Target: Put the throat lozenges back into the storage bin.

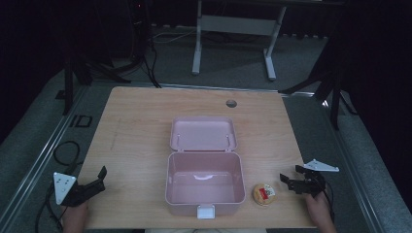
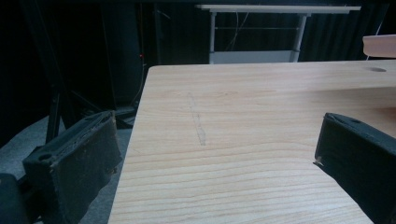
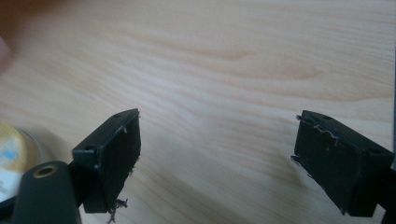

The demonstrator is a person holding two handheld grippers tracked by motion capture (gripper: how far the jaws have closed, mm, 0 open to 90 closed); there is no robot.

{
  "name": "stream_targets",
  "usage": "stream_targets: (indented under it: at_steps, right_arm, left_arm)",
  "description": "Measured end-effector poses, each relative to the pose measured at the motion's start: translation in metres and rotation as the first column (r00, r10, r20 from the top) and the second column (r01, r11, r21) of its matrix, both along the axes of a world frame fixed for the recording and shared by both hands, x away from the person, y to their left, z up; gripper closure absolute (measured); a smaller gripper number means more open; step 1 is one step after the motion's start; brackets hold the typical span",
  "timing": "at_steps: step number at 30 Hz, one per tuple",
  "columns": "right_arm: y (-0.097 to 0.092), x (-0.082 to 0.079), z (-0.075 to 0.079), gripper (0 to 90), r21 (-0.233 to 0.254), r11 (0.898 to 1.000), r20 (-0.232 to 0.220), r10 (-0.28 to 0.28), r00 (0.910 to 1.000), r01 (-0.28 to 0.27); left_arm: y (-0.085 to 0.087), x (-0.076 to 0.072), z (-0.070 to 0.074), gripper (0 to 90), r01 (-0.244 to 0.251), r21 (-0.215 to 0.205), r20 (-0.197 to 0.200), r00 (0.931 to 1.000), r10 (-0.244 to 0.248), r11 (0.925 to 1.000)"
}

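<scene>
Both tongs stood wide open and held nothing. From the high view, the left tongs (image 1: 101, 178) sat at the near left corner of the worktop (image 1: 136, 126), jaws pointing up and to the right, a grey three-cornered plate on its back and a hand behind it. The right tongs (image 1: 290, 177) sat at the near right edge, jaws pointing left toward a small round container (image 1: 265, 193), near it but apart.

That same view laid out the whole scene: a pink plastic box (image 1: 204, 184) stood at the middle of the near side, its lid (image 1: 203, 133) thrown back flat behind it and a white latch at its front wall. The inside looked bare. The round container lay just beside the box's right front corner, yellowish with a red and white label on top.

The left tongs' own view (image 2: 212, 154) gave a low look across bare wood grain with a faint pencil-like streak, the two black pads far apart at either side; a pink edge of the box (image 2: 379, 45) peeked in at the upper right.

The right tongs' own view (image 3: 215, 163) looked down on the wood, pads worn and frayed, with the container's yellow rim (image 3: 14, 149) at the far left edge, outside the jaws.
</scene>
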State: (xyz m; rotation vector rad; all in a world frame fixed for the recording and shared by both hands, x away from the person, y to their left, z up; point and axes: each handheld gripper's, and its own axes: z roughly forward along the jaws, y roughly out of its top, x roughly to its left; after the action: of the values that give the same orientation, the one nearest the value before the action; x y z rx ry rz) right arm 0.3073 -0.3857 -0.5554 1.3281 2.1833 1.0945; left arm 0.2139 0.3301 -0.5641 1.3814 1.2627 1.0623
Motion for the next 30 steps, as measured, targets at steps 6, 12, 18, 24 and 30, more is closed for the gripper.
stream_targets:
  at_steps: [6, 12, 18, 24, 30]
  right_arm:
    - [0.003, 0.0, 0.003, 14.4, -0.104, 0.988, -0.084, 0.103, 0.9912, -0.111]
    - [0.002, -0.002, 0.013, 14.0, -0.24, 0.936, -0.146, 0.229, 0.9624, -0.259]
    - [0.004, -0.003, 0.026, 14.9, -0.307, 0.837, -0.256, 0.386, 0.8865, -0.453]
    - [0.013, -0.005, 0.035, 14.9, -0.336, 0.715, -0.384, 0.491, 0.7819, -0.614]
    - [0.022, -0.001, 0.046, 13.9, -0.333, 0.63, -0.478, 0.529, 0.7013, -0.702]
  left_arm:
    - [0.0, 0.0, 0.0, 0.3, 0.001, 0.0, 0.0, 1.0, -0.001, 1.0]
    - [0.0, 0.0, 0.0, 0.3, 0.002, -0.001, -0.001, 1.0, -0.002, 1.0]
    - [0.0, 0.0, 0.0, 0.3, 0.003, 0.0, -0.001, 1.0, -0.003, 1.0]
    - [0.0, 0.0, 0.0, 0.3, 0.002, 0.002, -0.001, 1.0, -0.002, 1.0]
    - [0.0, 0.0, 0.0, 0.3, 0.003, -0.001, -0.001, 1.0, -0.003, 1.0]
